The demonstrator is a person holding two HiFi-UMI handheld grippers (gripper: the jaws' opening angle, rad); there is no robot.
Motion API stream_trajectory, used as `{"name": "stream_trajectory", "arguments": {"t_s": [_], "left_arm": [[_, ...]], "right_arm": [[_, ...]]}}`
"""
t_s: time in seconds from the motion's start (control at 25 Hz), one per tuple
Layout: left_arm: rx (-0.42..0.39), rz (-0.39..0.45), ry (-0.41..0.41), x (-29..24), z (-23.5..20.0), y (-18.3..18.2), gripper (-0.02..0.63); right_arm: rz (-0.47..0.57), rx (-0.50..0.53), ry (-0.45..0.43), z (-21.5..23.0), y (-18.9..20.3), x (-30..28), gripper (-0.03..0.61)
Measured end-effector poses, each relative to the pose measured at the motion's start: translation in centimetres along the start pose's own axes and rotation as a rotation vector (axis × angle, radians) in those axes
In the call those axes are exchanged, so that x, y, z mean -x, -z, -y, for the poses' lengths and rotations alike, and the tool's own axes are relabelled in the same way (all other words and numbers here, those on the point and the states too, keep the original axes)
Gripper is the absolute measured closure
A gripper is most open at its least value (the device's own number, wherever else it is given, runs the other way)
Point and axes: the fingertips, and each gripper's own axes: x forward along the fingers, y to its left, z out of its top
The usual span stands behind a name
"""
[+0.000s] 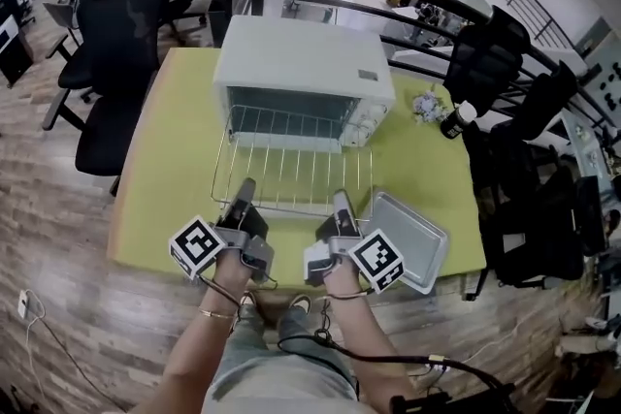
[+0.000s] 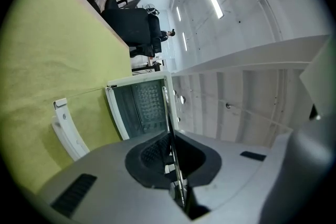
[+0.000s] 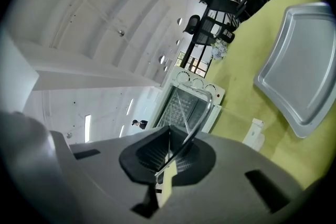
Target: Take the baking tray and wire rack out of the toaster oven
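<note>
**At the yellow-green table: tray out, rack in both grips**

The yellow-green table (image 1: 165, 160) stands on a wood floor in an open office. Nearest, at the lower middle of the head view, the left gripper (image 1: 246, 189) and the right gripper (image 1: 341, 204) each have their jaws pinched tight on the front wire of the wire rack (image 1: 291, 172), one towards each near corner. Just right of the right gripper, at the lower right, the baking tray (image 1: 415, 242) lies flat on the table, already out. The rack reaches from the grippers up to the open mouth of the toaster oven (image 1: 301, 63) at the upper middle, and its far edge looks to sit at the opening. Black chairs (image 1: 121, 44) crowd behind. I'd judge that taking the rack out is the step in hand. The next move calls for drawing it level and evenly with both hands until it clears, then setting it on bare table.
</note>
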Motion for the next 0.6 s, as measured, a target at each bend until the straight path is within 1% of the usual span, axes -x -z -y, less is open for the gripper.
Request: {"name": "stream_trajectory", "arguments": {"t_s": [0.12, 0.2, 0.28, 0.36, 0.6], "left_arm": [[0.004, -0.040, 0.010, -0.2, 0.2, 0.2, 0.609], [-0.002, -0.070, 0.035, -0.5, 0.3, 0.4, 0.609], [0.001, -0.104, 0.043, -0.8, 0.4, 1.1, 0.609], [0.016, -0.141, 0.035, -1.1, 0.6, 2.4, 0.609], [0.017, -0.267, 0.078, -3.0, 1.1, 7.8, 0.609]], "right_arm": [[0.035, -0.011, 0.019, 0.0, 0.0, 0.8, 0.584], [0.063, -0.012, 0.031, 0.0, -0.2, 1.3, 0.584], [0.094, -0.011, 0.045, 0.3, -0.7, 2.0, 0.584], [0.128, -0.017, 0.062, 0.9, -1.5, 2.9, 0.584], [0.237, -0.032, 0.122, 3.4, -5.0, 7.0, 0.584]]}}
